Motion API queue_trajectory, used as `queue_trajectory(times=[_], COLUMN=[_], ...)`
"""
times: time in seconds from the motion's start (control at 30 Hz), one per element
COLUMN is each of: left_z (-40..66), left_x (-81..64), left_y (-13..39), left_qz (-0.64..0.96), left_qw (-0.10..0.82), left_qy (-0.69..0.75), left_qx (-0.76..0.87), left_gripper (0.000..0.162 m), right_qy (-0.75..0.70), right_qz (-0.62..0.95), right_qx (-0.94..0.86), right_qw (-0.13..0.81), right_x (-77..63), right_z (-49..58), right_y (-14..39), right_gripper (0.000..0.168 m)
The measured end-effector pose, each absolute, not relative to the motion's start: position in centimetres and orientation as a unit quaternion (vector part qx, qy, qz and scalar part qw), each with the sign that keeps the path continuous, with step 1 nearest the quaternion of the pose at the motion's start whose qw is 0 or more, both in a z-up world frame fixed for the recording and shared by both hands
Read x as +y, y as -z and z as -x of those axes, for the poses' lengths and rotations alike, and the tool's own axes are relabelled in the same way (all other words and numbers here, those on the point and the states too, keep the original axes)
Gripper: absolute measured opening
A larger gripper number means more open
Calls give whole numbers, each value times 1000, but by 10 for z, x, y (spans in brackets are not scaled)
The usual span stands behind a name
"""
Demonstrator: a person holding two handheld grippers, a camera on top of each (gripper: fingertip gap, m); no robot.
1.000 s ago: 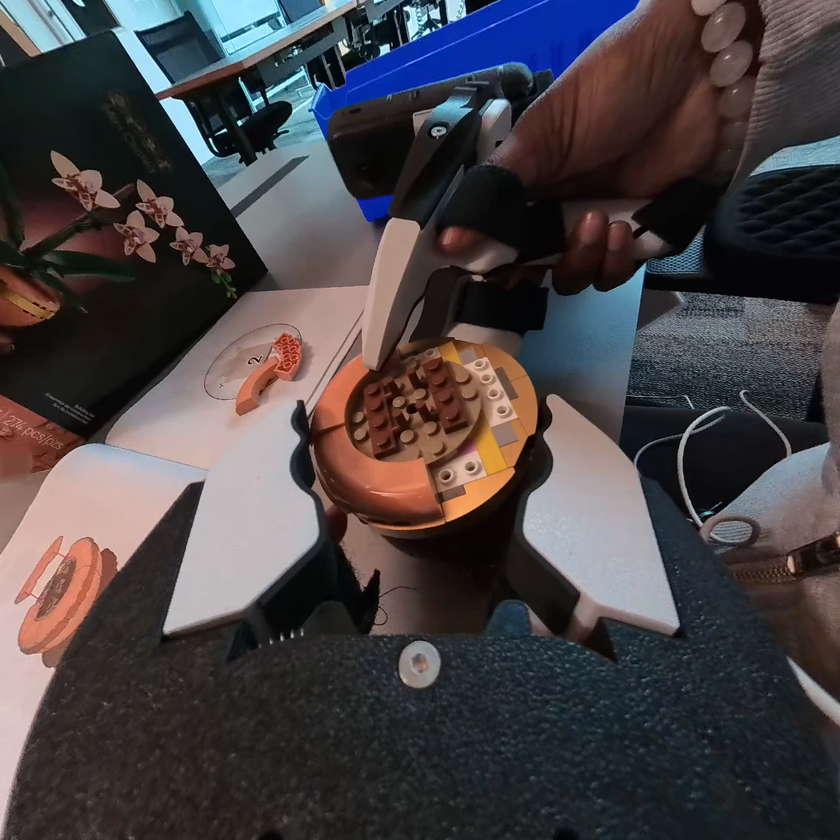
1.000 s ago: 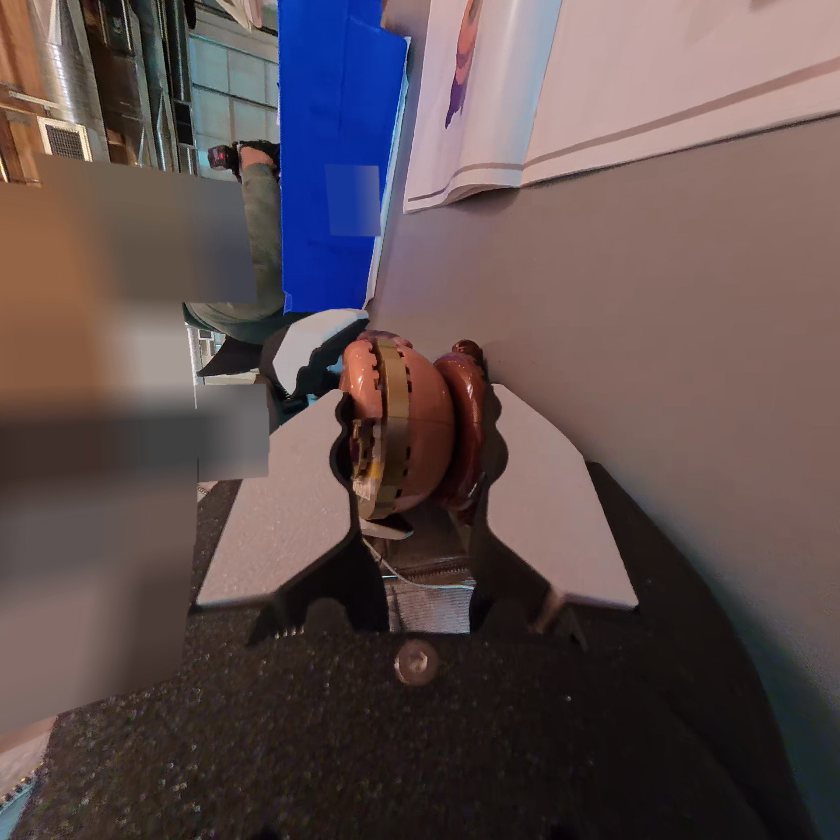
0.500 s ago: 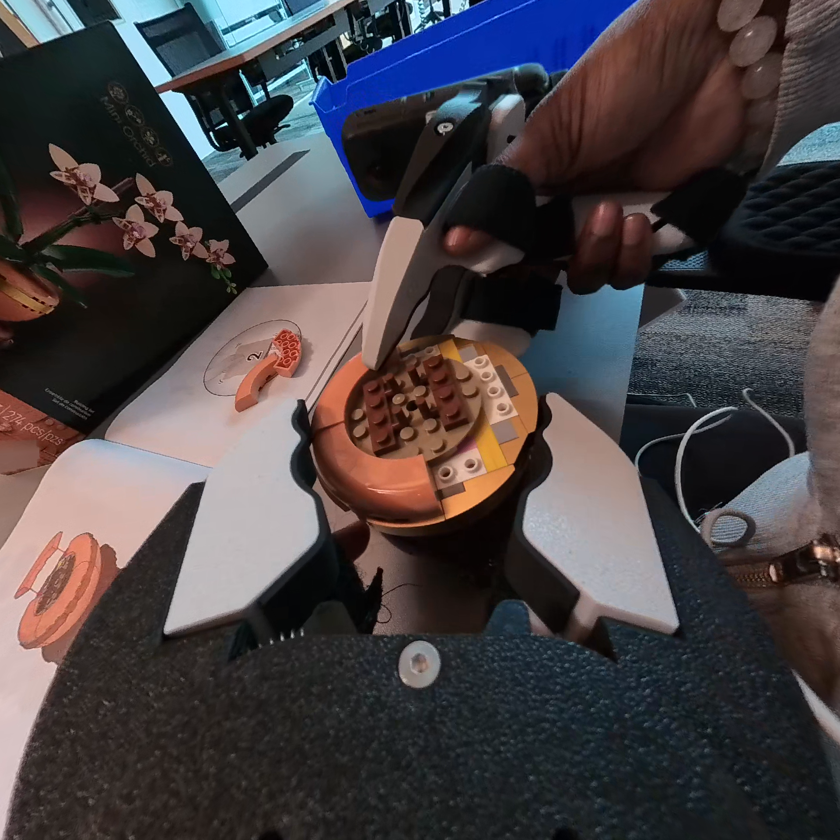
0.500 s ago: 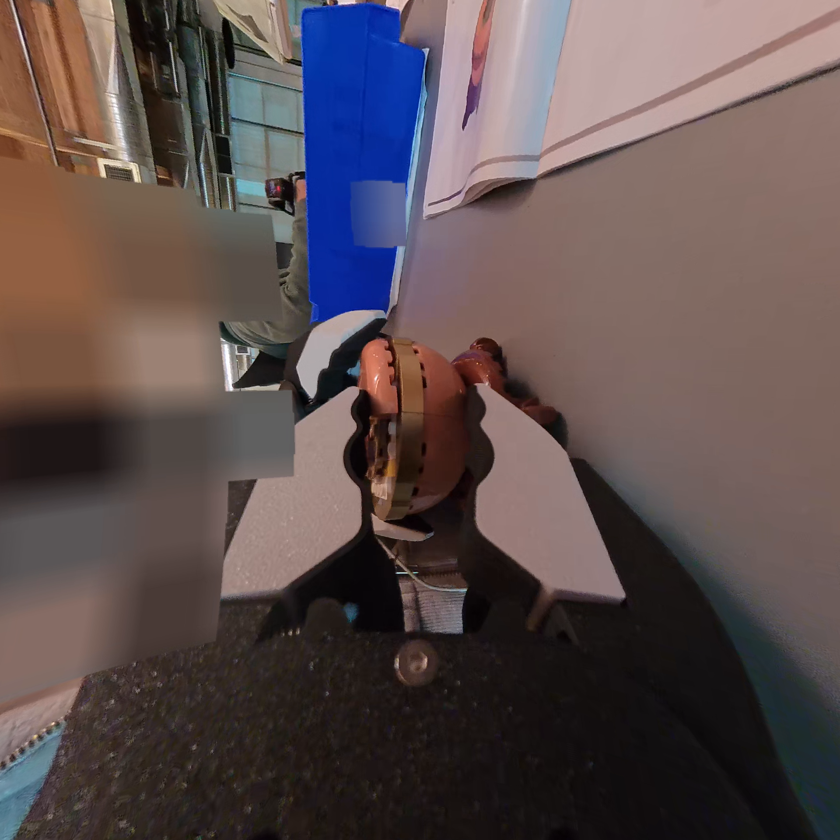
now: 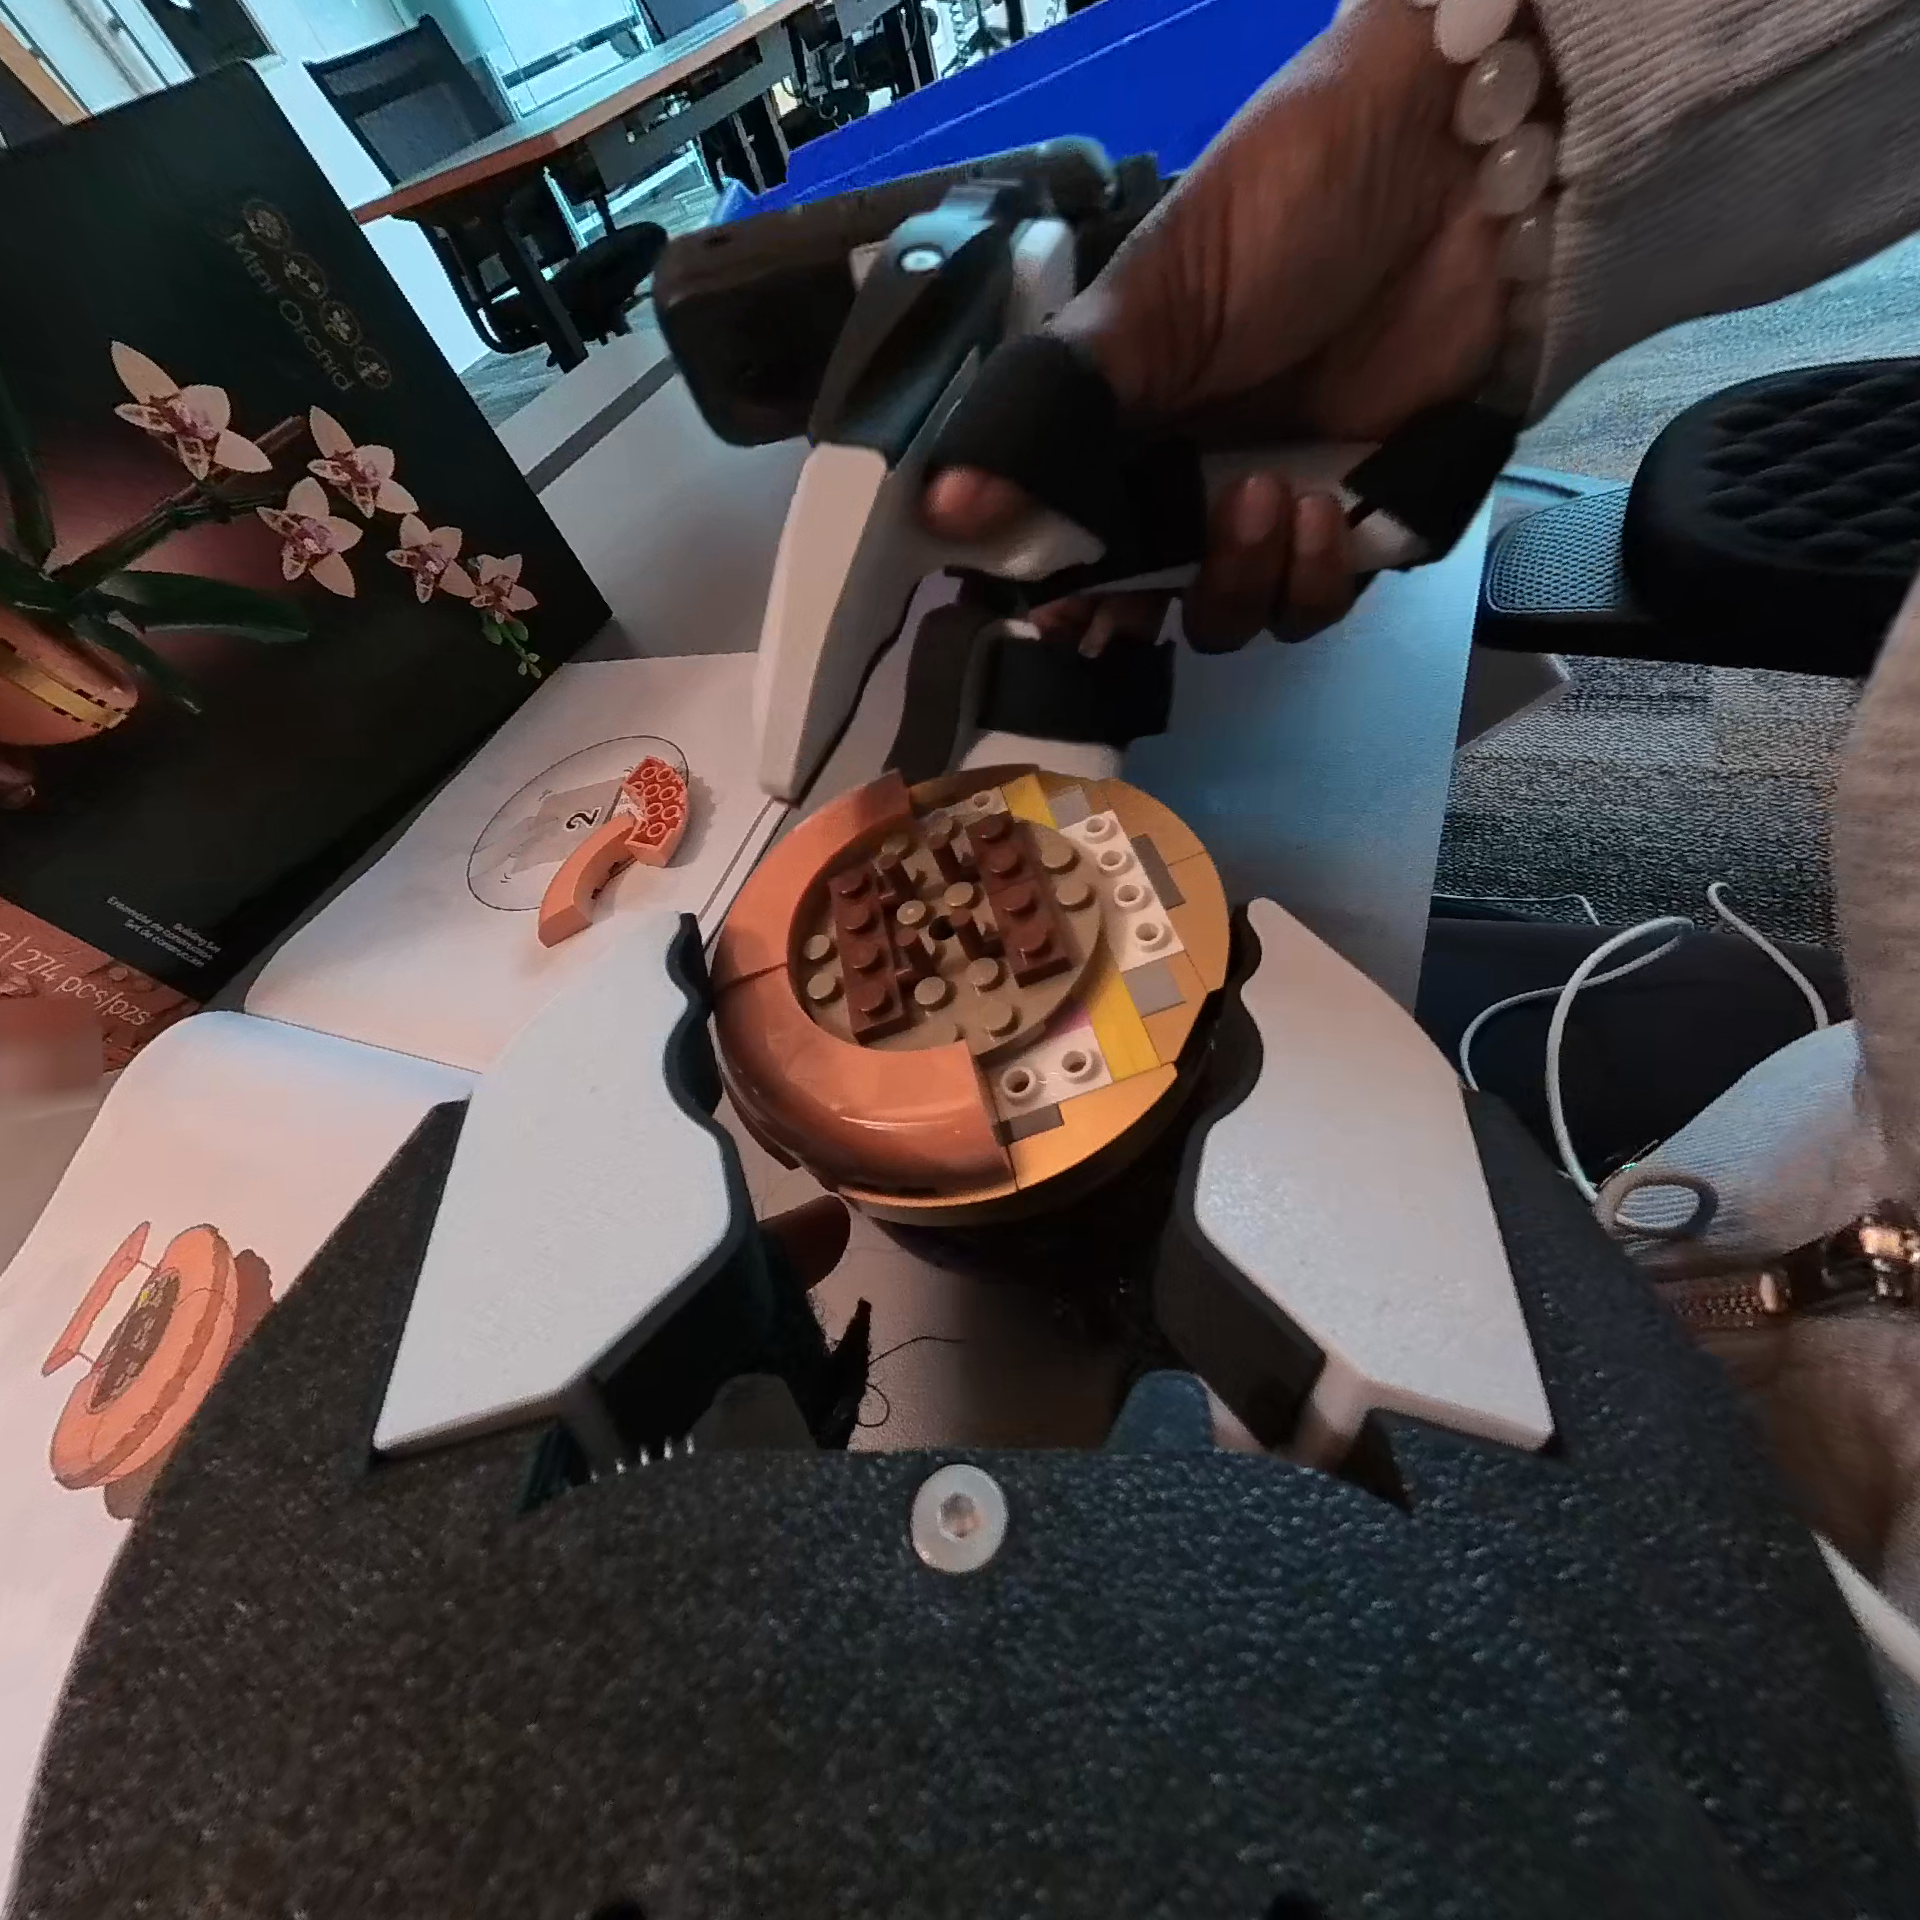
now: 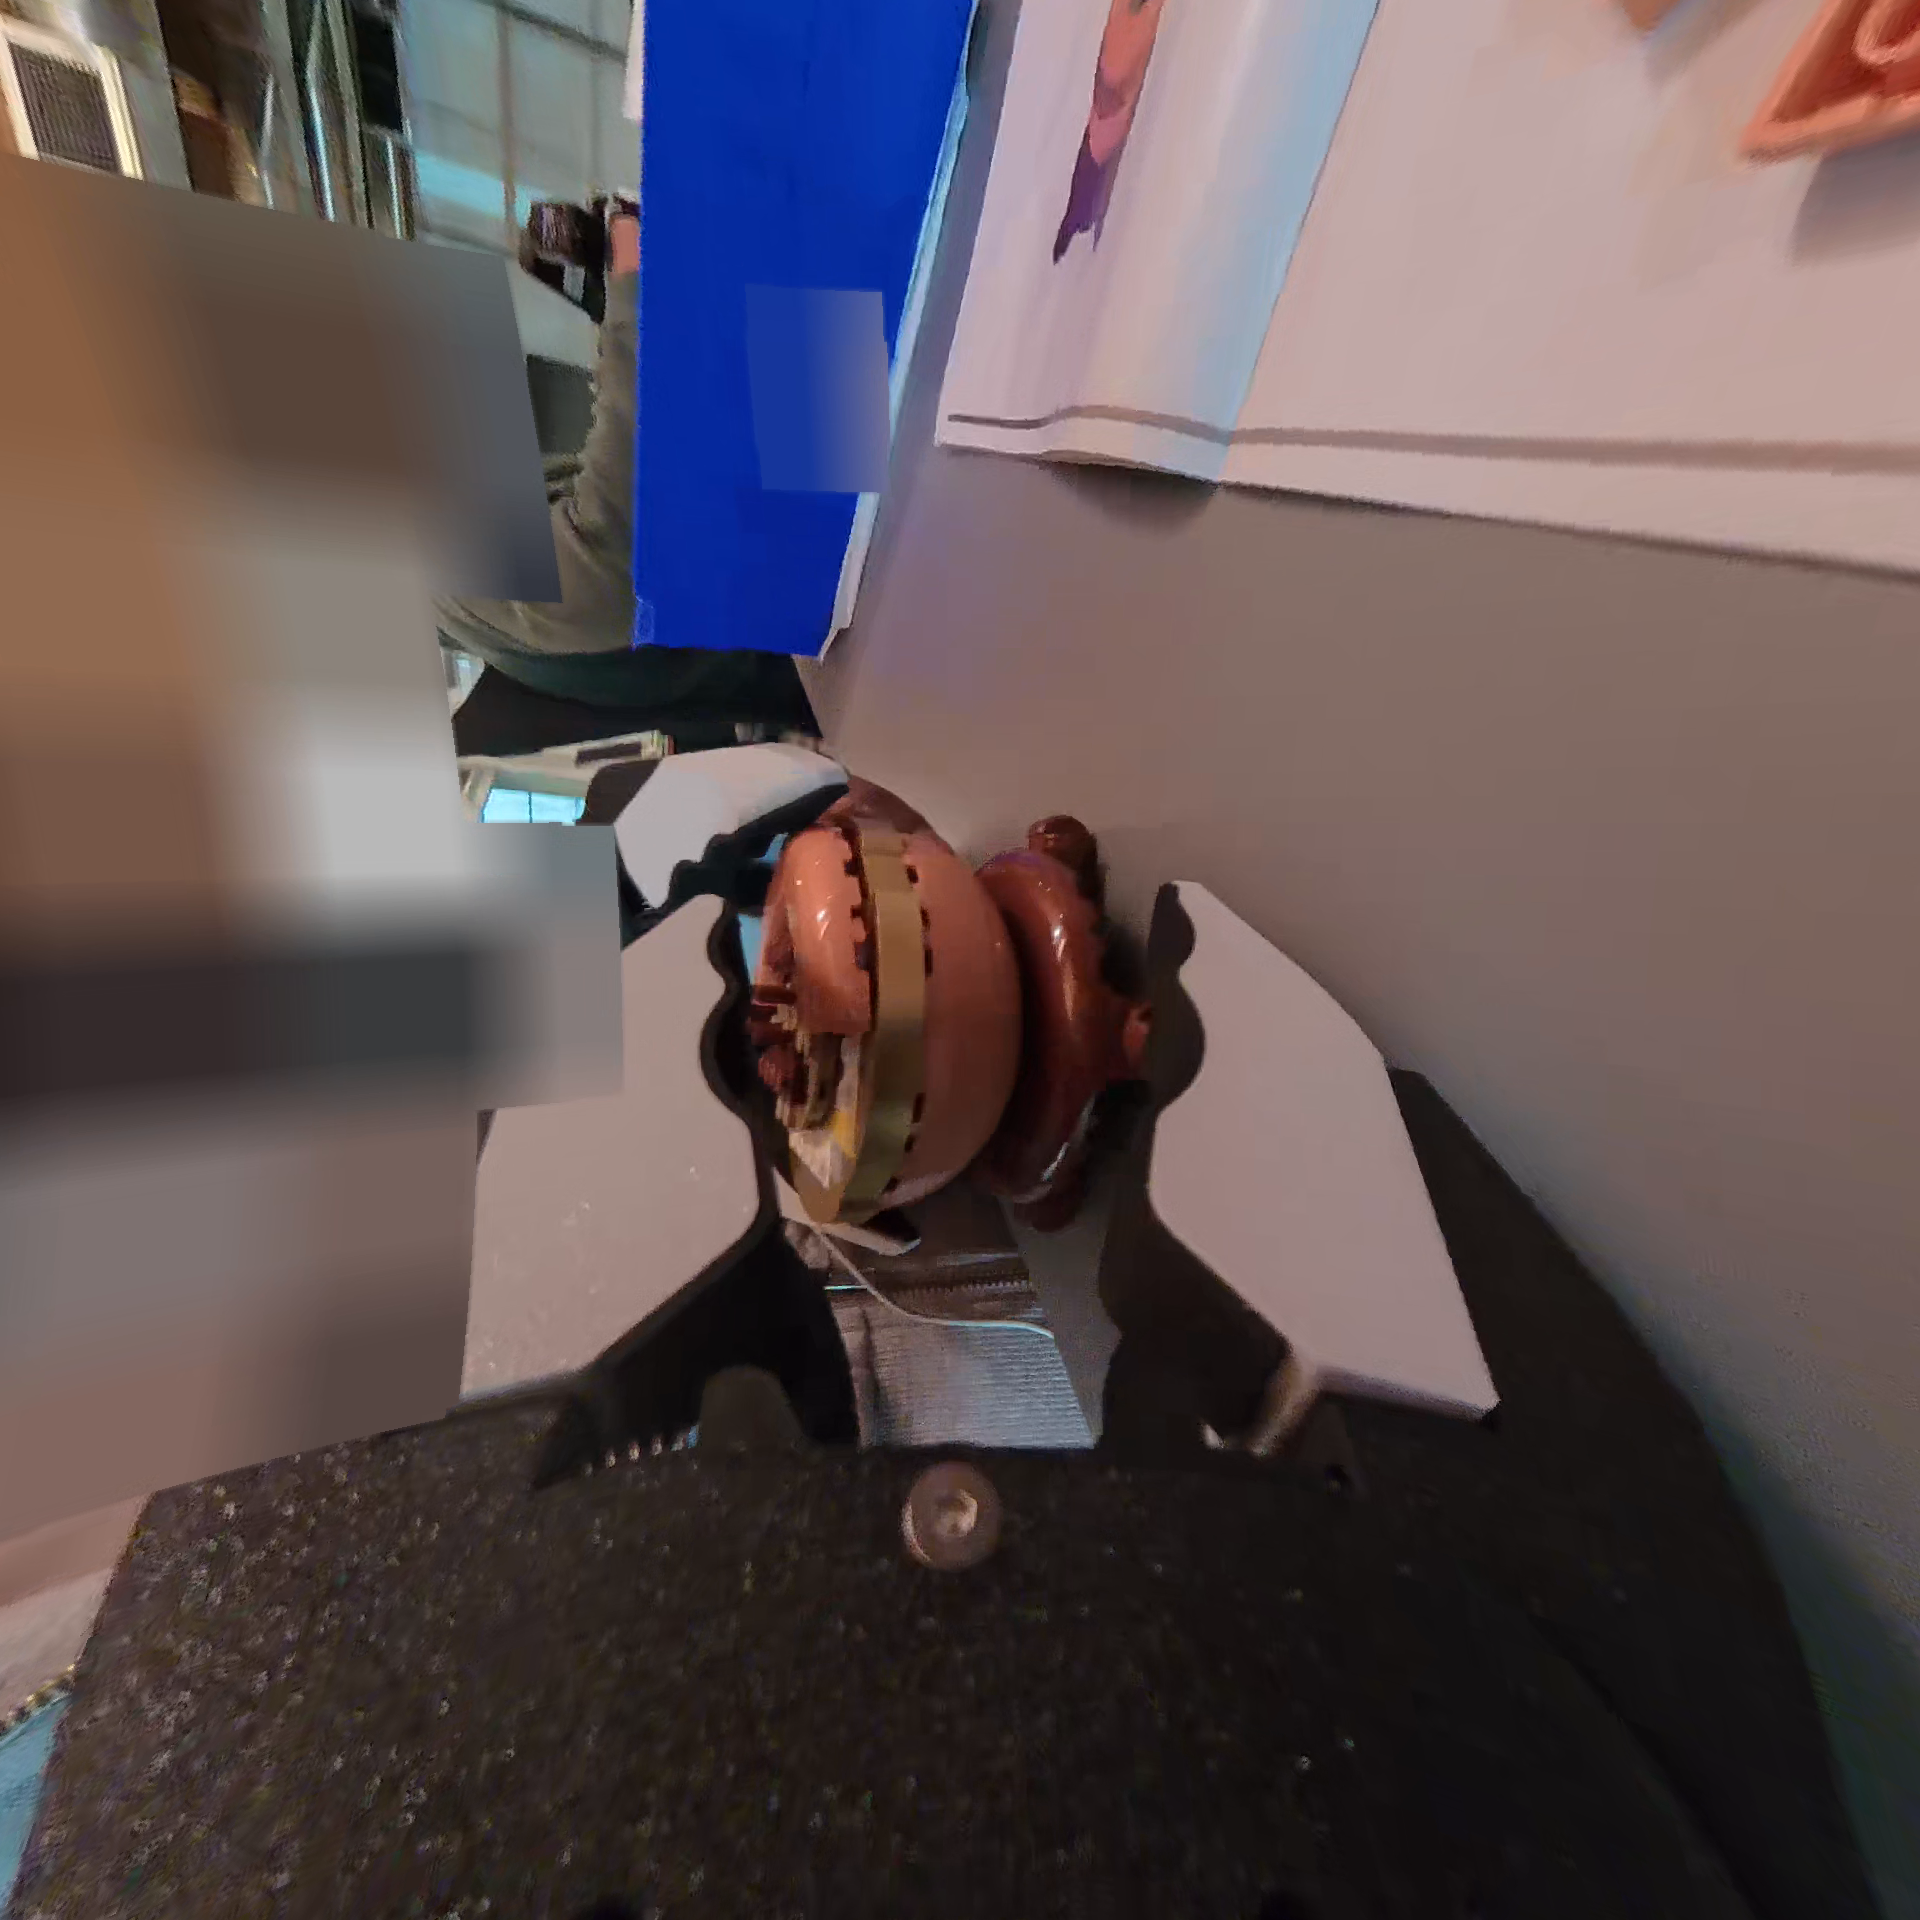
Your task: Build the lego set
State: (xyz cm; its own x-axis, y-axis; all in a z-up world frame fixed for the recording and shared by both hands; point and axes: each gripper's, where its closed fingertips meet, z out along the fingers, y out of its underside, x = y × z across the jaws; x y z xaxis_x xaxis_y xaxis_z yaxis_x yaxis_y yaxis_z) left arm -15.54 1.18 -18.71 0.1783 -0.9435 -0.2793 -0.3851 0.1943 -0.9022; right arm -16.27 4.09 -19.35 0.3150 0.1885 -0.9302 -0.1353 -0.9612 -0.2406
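Note:
The round salmon and tan lego pot (image 5: 862, 1101), with brown plates on a studded grey disc on top, sits between the fingers of my left gripper (image 5: 971, 930), which is shut on its sides. My right gripper (image 5: 847, 774), held by a hand, hangs over the pot's far rim with its white fingertip just off the edge. In the right wrist view the pot (image 6: 956, 1039) and its dark brown base lie between the spread fingers of my right gripper (image 6: 951, 925), which is open. A loose salmon curved piece (image 5: 613, 852) lies on the instruction booklet (image 5: 395, 935).
The dark set box (image 5: 260, 468) stands at the left. A blue bin (image 5: 987, 104) is behind, and also shows in the right wrist view (image 6: 748, 312). A black office chair (image 5: 1766, 499) and white cables (image 5: 1579, 997) lie to the right, past the table edge. It is some 12 cm from my right tips to the loose salmon curved piece (image 5: 613, 852).
My right gripper closed on the pot, then spread its fingers and drew back a little from the rim. My left gripper kept its hold on the pot.

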Motion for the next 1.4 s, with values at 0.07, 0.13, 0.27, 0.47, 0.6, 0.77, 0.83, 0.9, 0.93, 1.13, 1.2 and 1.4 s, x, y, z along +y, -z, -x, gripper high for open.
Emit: queue_trajectory(times=[0.07, 0.13, 0.27, 0.47, 0.6, 0.77, 0.83, 0.9, 0.93, 1.13, 1.2, 1.4], left_z=[156, 156, 156, 156, 156, 156, 157, 157, 157, 158, 158, 158], left_x=[12, 12, 12, 11, 11, 11, 11, 10, 10, 10, 9, 9], left_y=[187, 187, 187, 188, 188, 188, 188, 188, 187, 186, 186, 185], left_qz=[573, 573, 575, 573, 576, 575, 575, 573, 572, 563, 561, 558], left_qw=[511, 510, 508, 509, 508, 509, 508, 509, 510, 517, 519, 523], left_qy=[274, 275, 277, 275, 274, 273, 274, 273, 273, 268, 266, 263], left_qx=[580, 579, 578, 580, 579, 580, 580, 581, 582, 586, 587, 588], left_gripper=[94, 94, 94, 94, 94, 94, 94, 94, 94, 94, 94, 93], right_qy=[-579, -589, -614, -617, -617, -624, -625, -625, -624, -609, -622, -642], right_qz=[806, 800, 785, 781, 779, 770, 767, 766, 767, 769, 755, 746], right_qx=[-33, -33, 1, 22, 29, 28, 17, 16, 17, -34, -23, 23], right_qw=[122, 108, 87, 96, 105, 128, 147, 150, 149, 193, 206, 174], right_x=[42, 42, 39, 39, 39, 40, 40, 40, 39, 43, 43, 34], right_z=[167, 171, 174, 174, 174, 175, 176, 176, 176, 173, 168, 164], right_y=[198, 198, 198, 197, 197, 194, 189, 189, 191, 187, 182, 191], right_gripper=[68, 64, 62, 60, 58, 53, 42, 43, 47, 59, 61, 50])
